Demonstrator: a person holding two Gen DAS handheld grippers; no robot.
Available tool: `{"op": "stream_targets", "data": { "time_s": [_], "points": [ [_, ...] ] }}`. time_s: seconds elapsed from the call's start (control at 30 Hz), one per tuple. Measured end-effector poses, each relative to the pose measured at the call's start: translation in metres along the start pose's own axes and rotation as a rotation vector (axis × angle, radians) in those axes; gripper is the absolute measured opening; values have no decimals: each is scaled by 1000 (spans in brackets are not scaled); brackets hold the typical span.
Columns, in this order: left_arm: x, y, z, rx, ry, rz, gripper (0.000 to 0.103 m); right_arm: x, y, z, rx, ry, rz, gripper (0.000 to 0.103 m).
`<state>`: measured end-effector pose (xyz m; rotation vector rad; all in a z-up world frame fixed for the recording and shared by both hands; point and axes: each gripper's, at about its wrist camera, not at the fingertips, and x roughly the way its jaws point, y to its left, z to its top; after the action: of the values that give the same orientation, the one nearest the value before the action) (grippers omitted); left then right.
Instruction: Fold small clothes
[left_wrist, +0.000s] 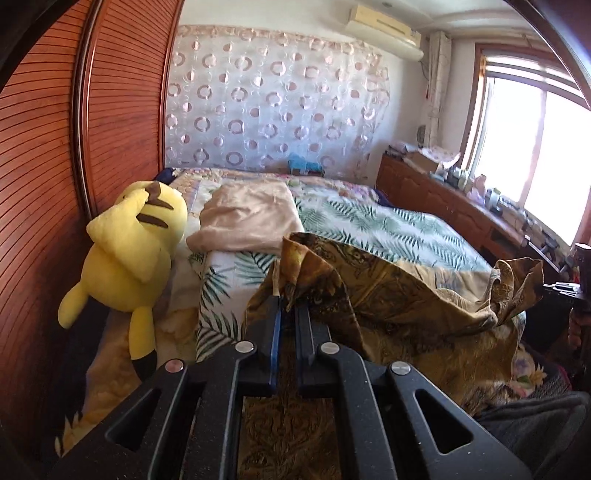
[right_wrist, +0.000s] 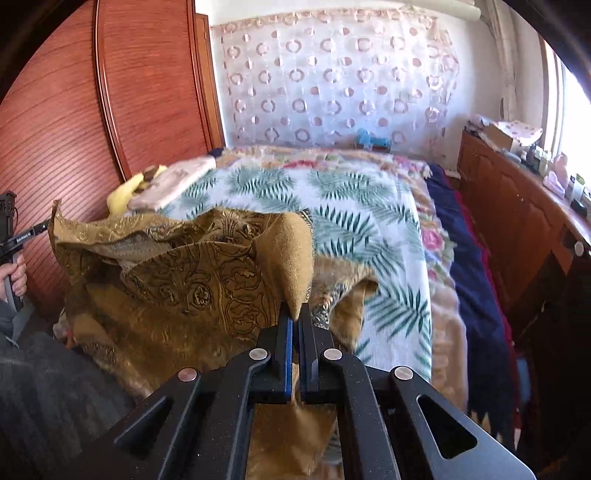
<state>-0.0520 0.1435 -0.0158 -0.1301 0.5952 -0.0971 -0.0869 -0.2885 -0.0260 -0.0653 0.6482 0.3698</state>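
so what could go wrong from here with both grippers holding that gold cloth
Each gripper pinches only a small bunch of the gold patterned cloth: the left gripper a corner, the right gripper a narrow tip, so either could slip out. The cloth sags bunched between them, so the fold may land creased.

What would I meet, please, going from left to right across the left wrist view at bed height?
Reddish slatted wooden wardrobe → yellow plush toy → folded beige blanket → gold patterned cloth → brown wooden cabinet under the window.
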Motion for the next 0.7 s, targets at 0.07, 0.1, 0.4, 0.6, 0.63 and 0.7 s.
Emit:
{"op": "stream_targets", "data": {
  "time_s": [0.07,0.1,0.4,0.6,0.63,0.7],
  "points": [
    [5,3,-7,8,24,19,15,10,1,-8,-9,36,-15,2],
    [5,4,-8,8,27,21,16,13,-1,-10,-5,48,-18,2],
    [-5,9,10,10,-46,-1,81,-15,5,10,-44,-6,-49,9],
    [26,5,36,25,-34,-4,81,-22,-4,22,-15,-61,-102,39],
    [32,6,40,24,-29,-10,81,-17,-5,24,-11,-64,-112,42],
    [46,7,46,25,-14,-5,81,-4,-9,28,12,-61,-120,44]
  ]
}}
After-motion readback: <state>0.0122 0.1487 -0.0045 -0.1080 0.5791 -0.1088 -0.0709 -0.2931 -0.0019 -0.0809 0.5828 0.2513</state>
